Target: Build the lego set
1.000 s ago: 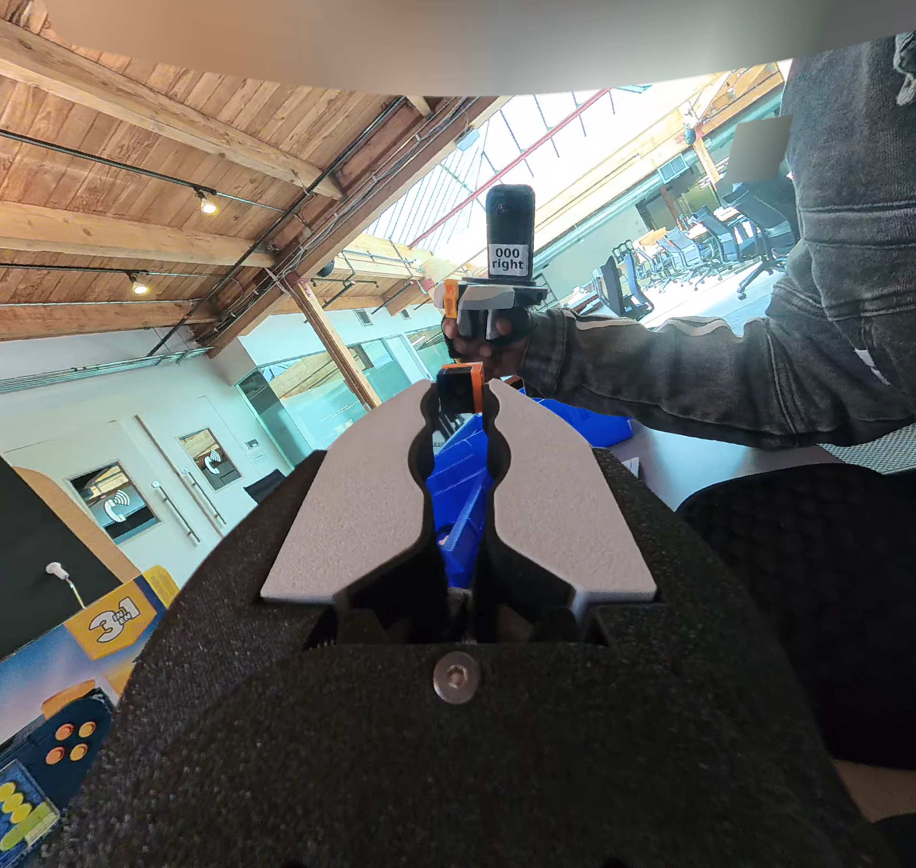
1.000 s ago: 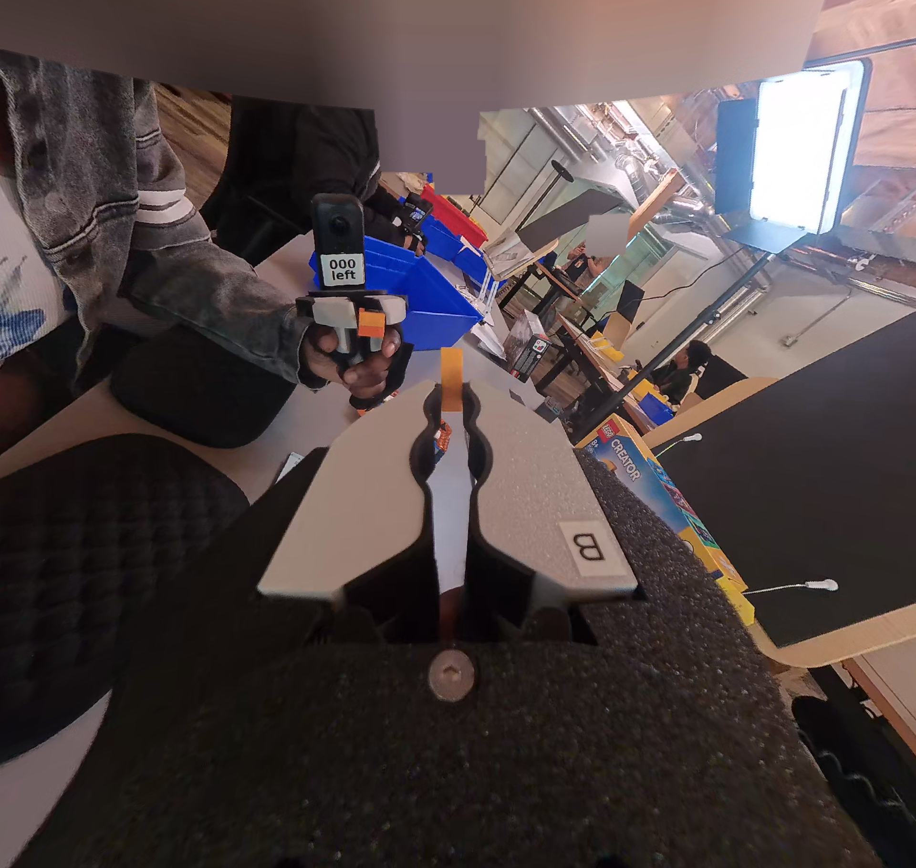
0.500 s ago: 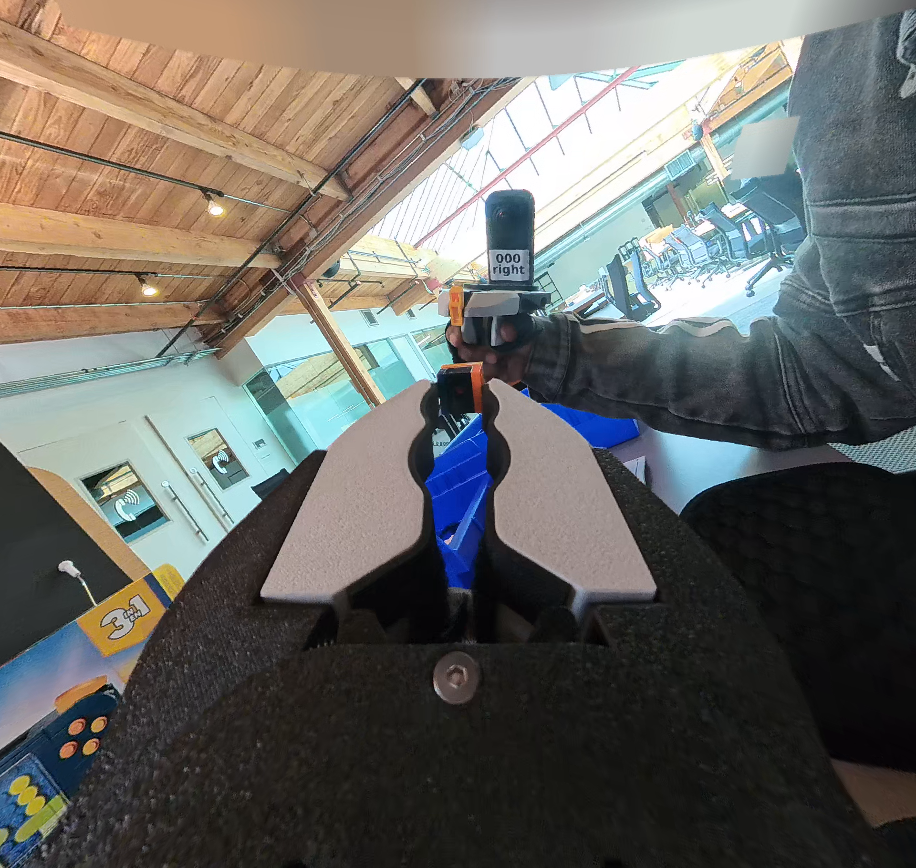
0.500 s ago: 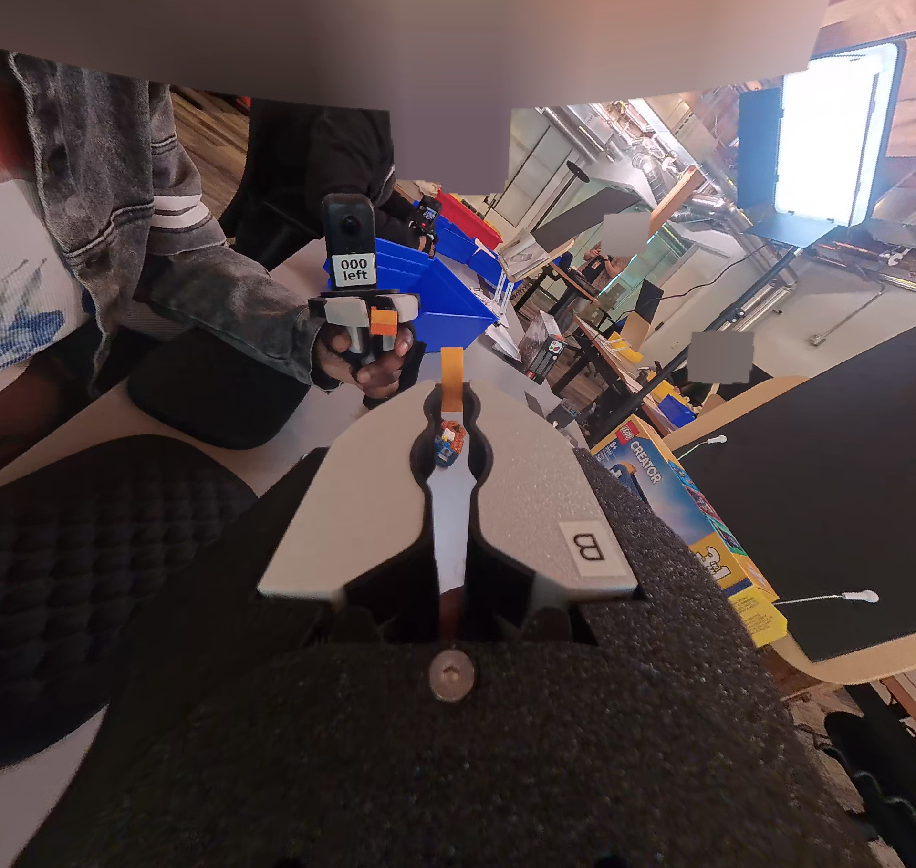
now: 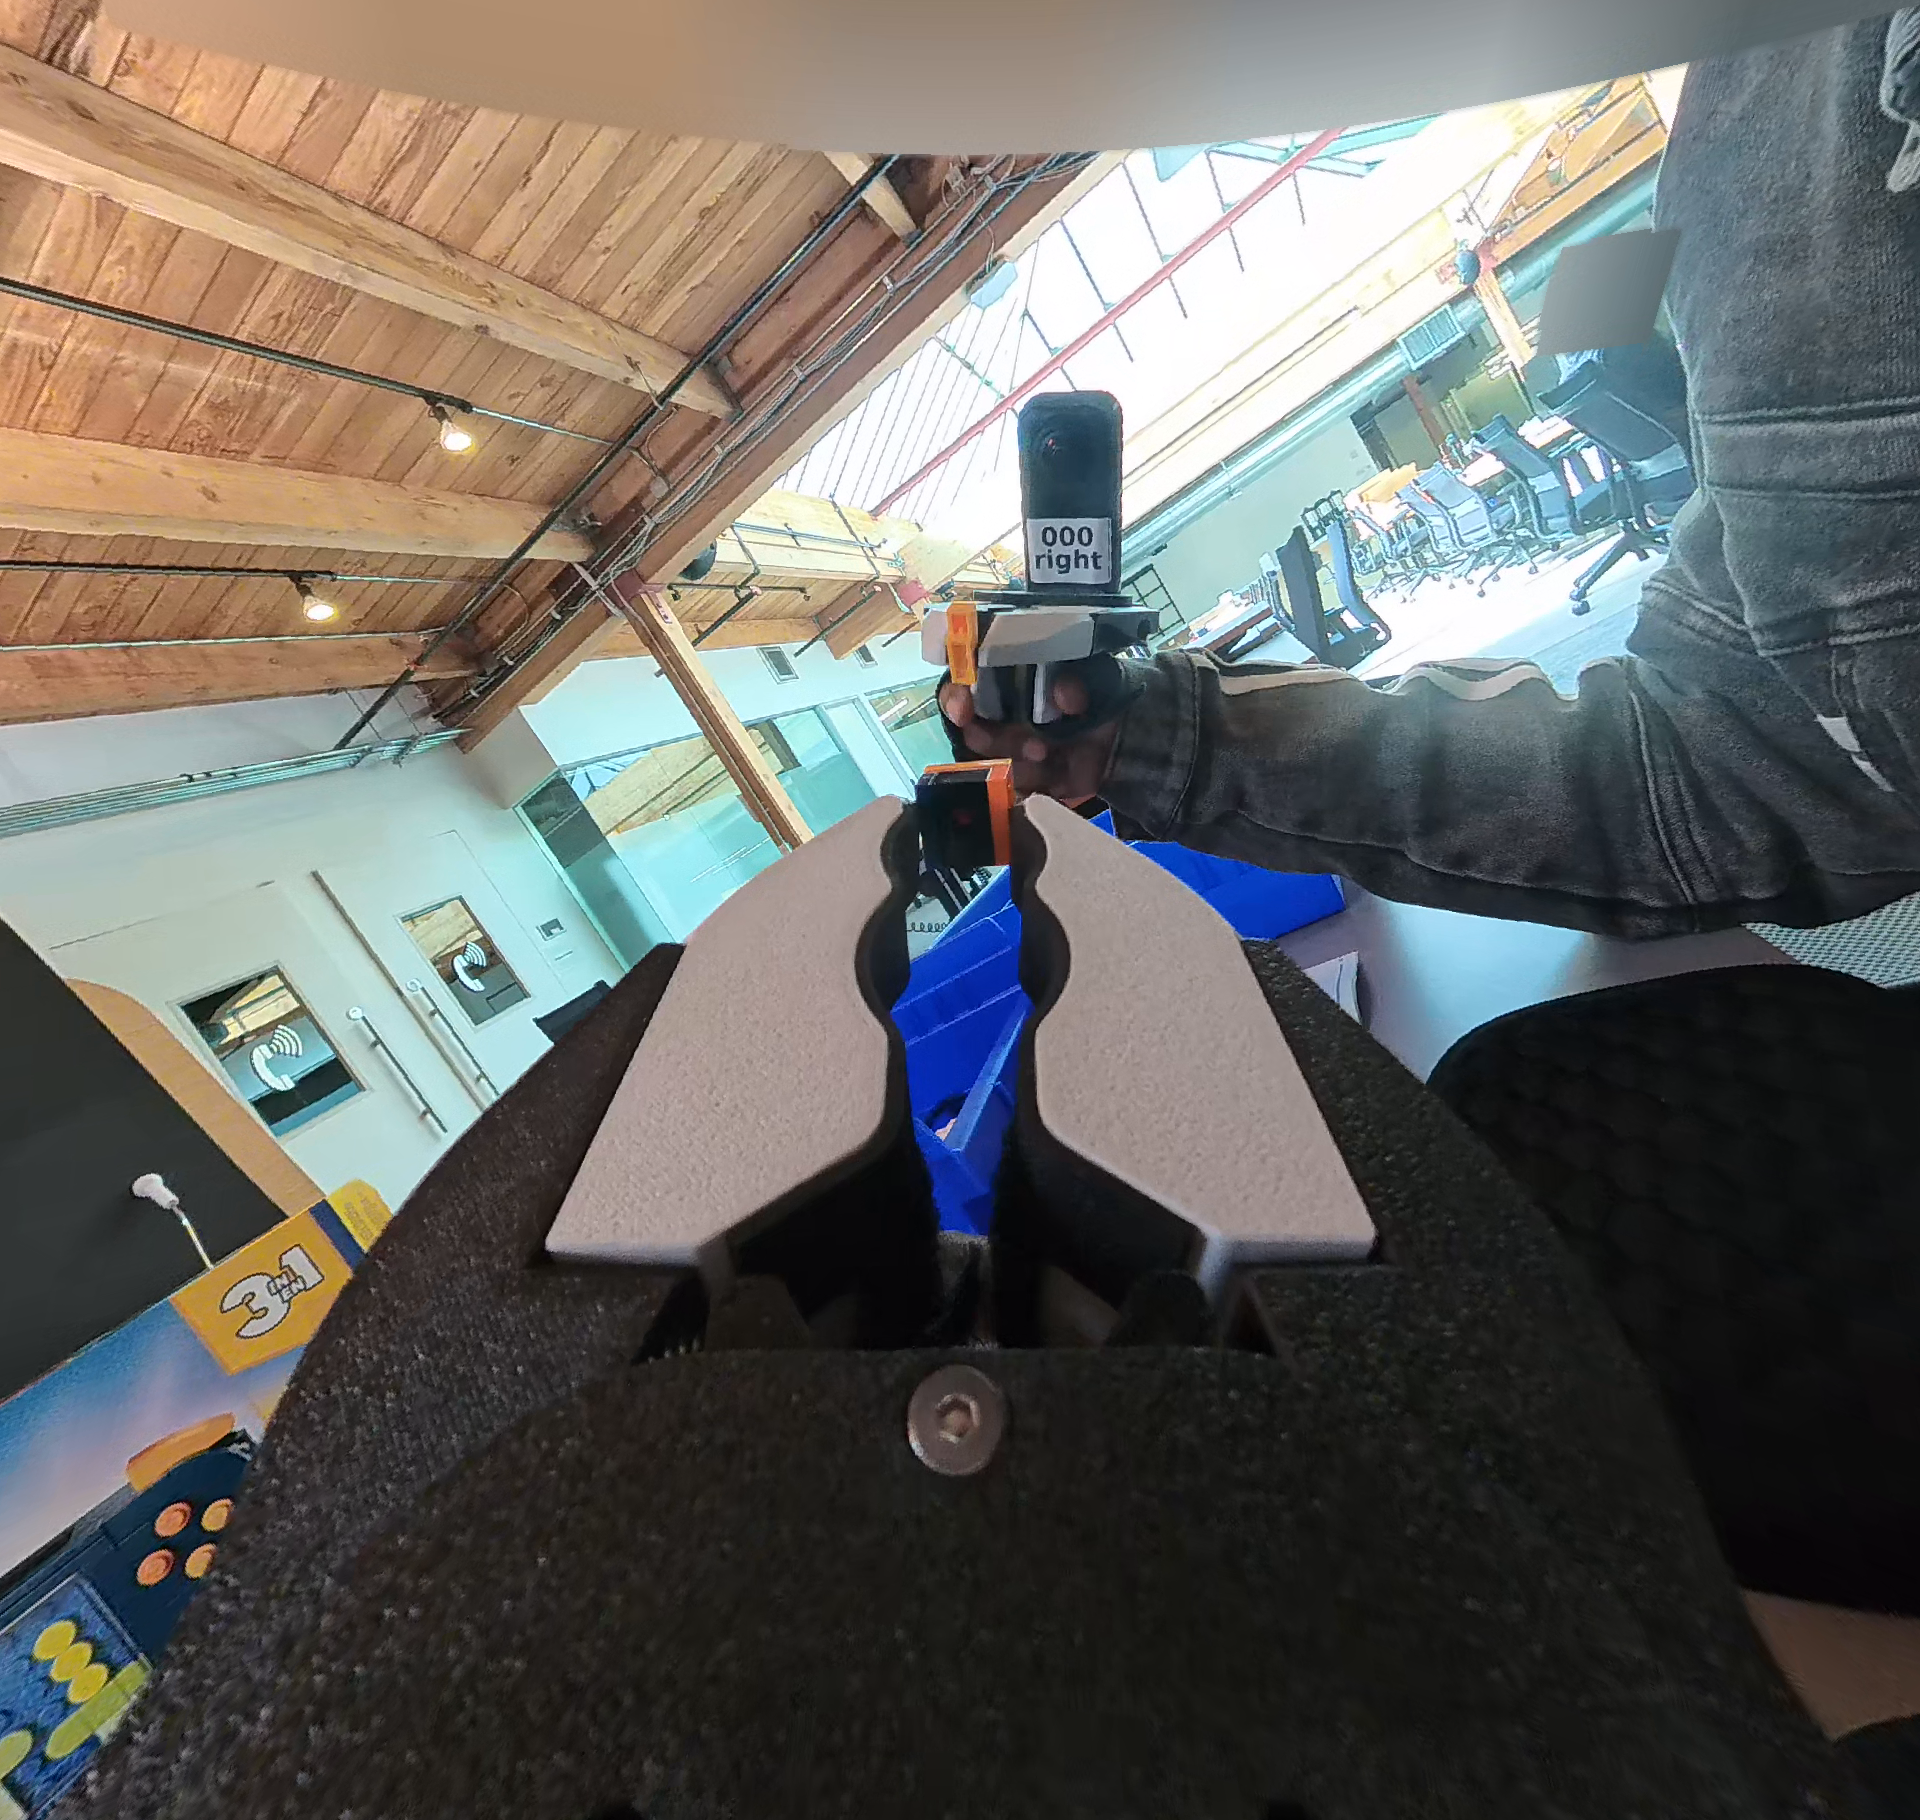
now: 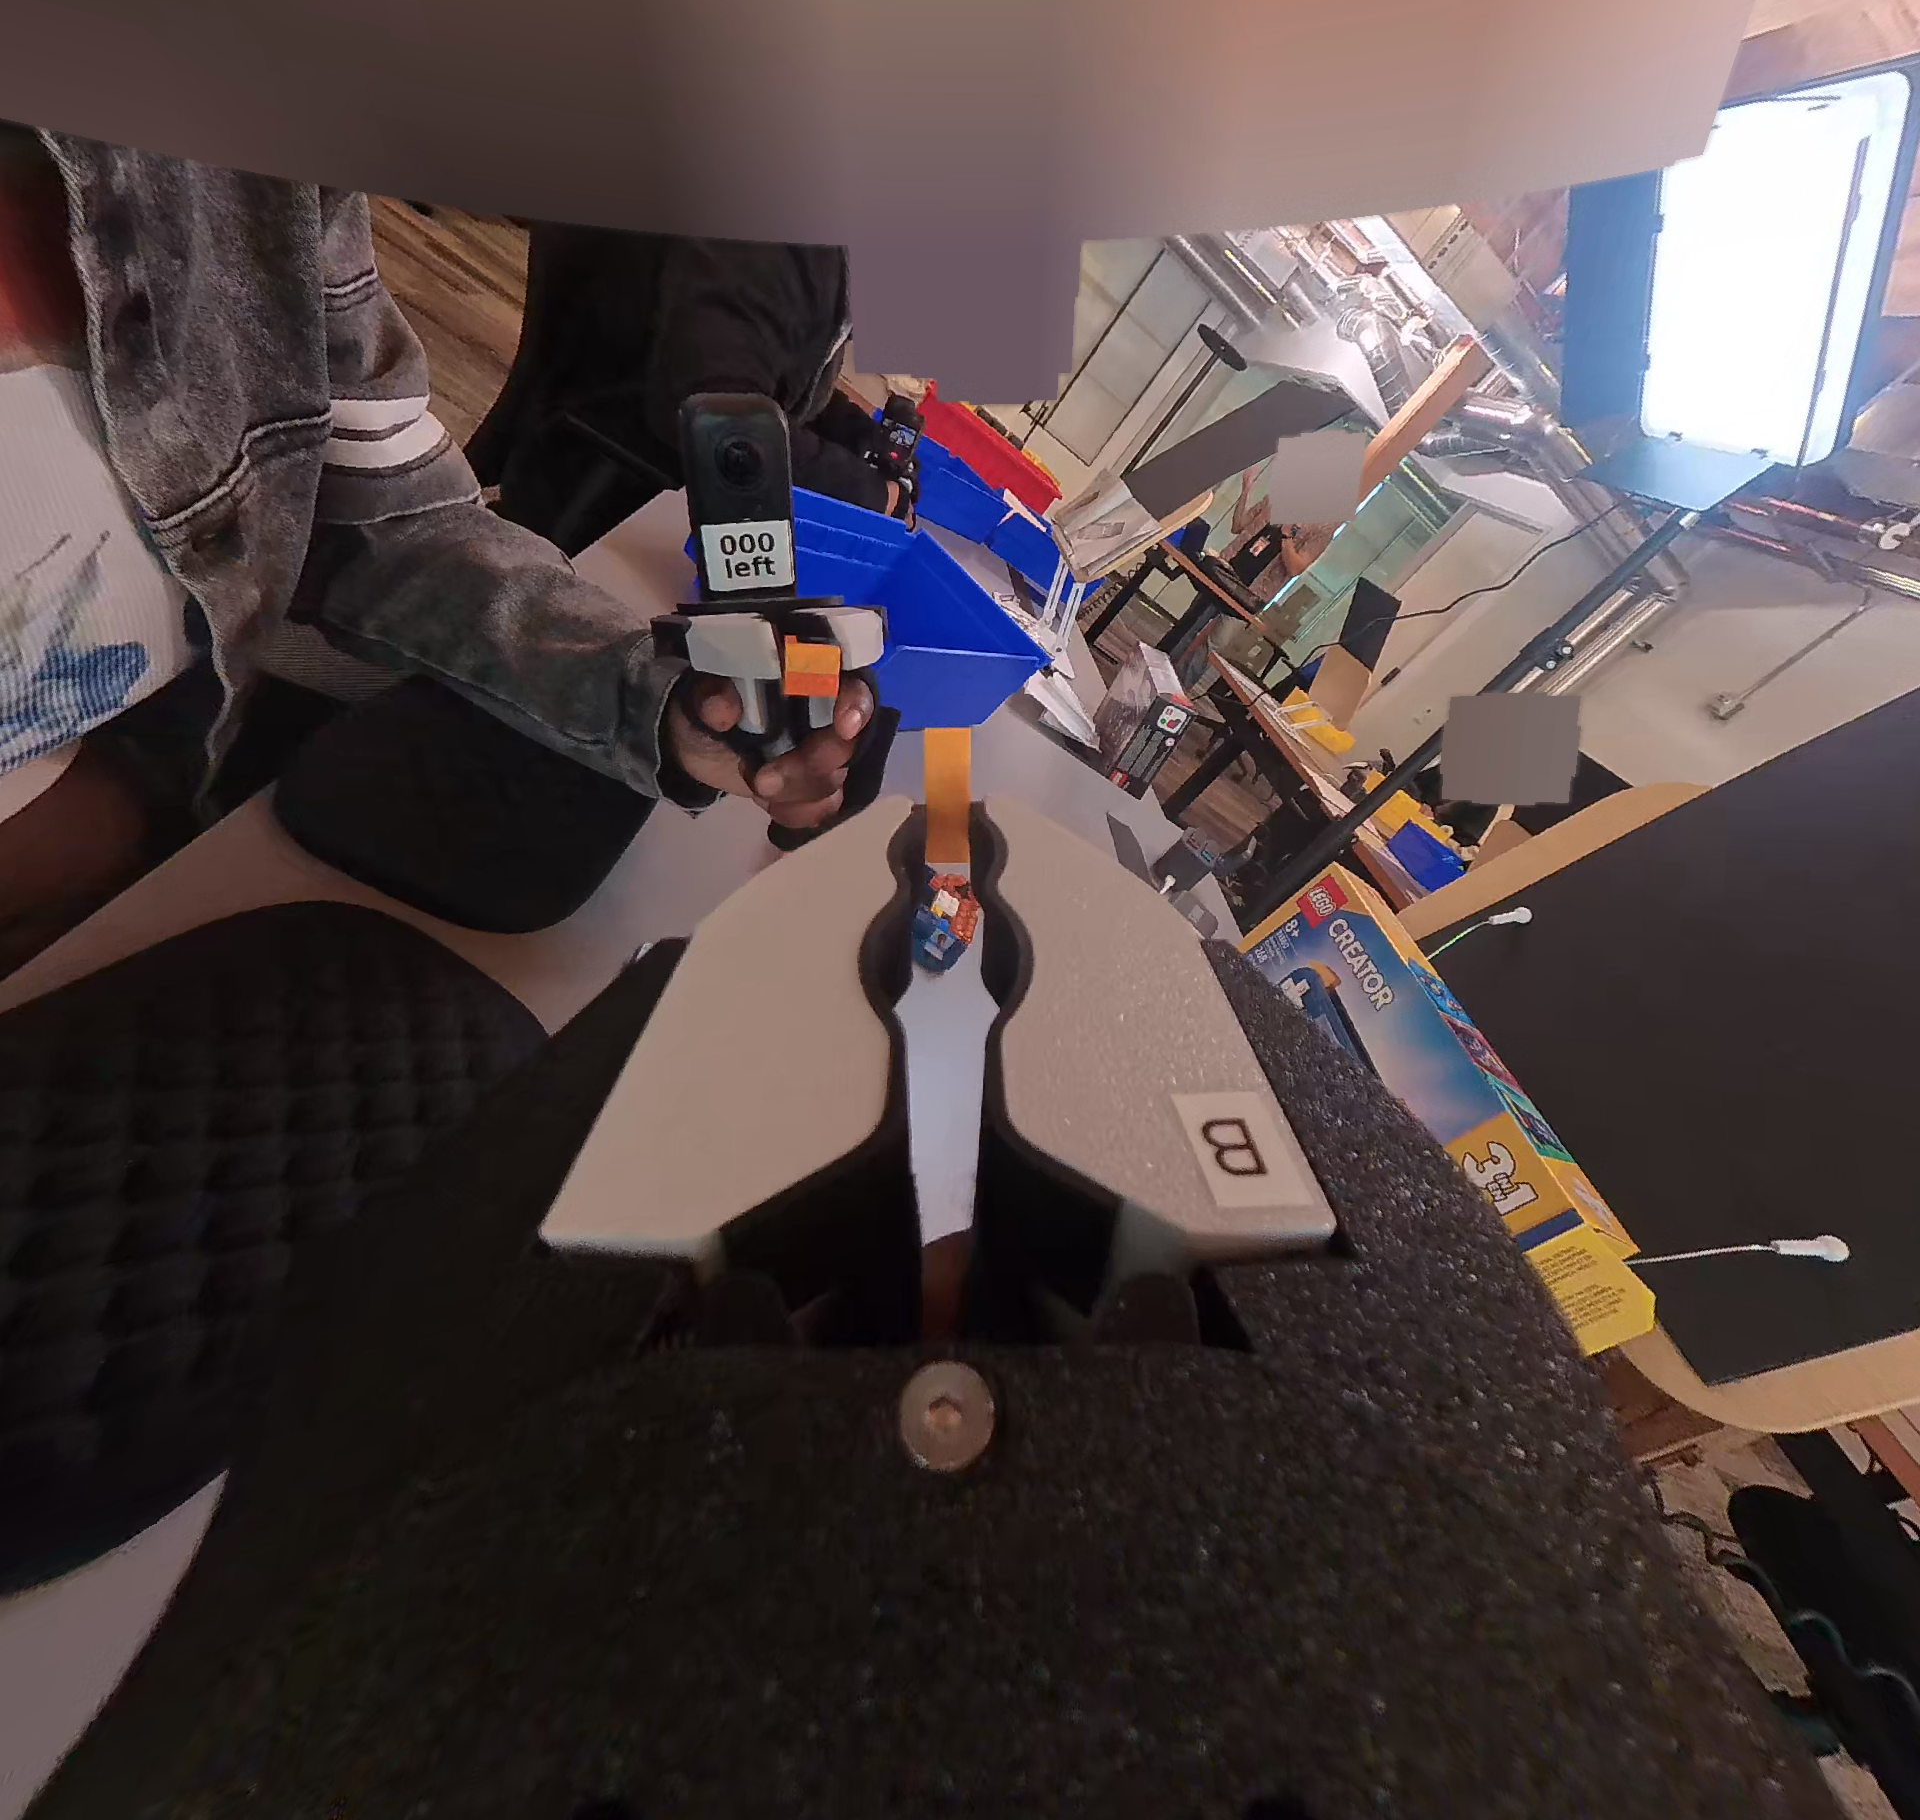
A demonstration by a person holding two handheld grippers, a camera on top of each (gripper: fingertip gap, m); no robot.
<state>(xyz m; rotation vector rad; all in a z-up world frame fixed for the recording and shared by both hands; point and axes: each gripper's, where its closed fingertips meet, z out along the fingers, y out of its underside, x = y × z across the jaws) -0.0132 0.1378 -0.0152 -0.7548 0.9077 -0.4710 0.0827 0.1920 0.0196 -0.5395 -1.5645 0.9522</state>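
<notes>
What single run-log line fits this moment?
left gripper: grips orange-black brick | right gripper: grips orange strip | both raised

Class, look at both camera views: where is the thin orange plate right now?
The thin orange plate is clamped upright at the tips of the right tool, just right of the person's left hand, before the blue bin.

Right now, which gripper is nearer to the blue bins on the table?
Left. In the right wrist view, the left gripper is directly in front of the blue bins; the right gripper, holding an orange strip, sits farther back.

bright skylight (image 5: 1195, 243) glare, fisheye warping
</notes>
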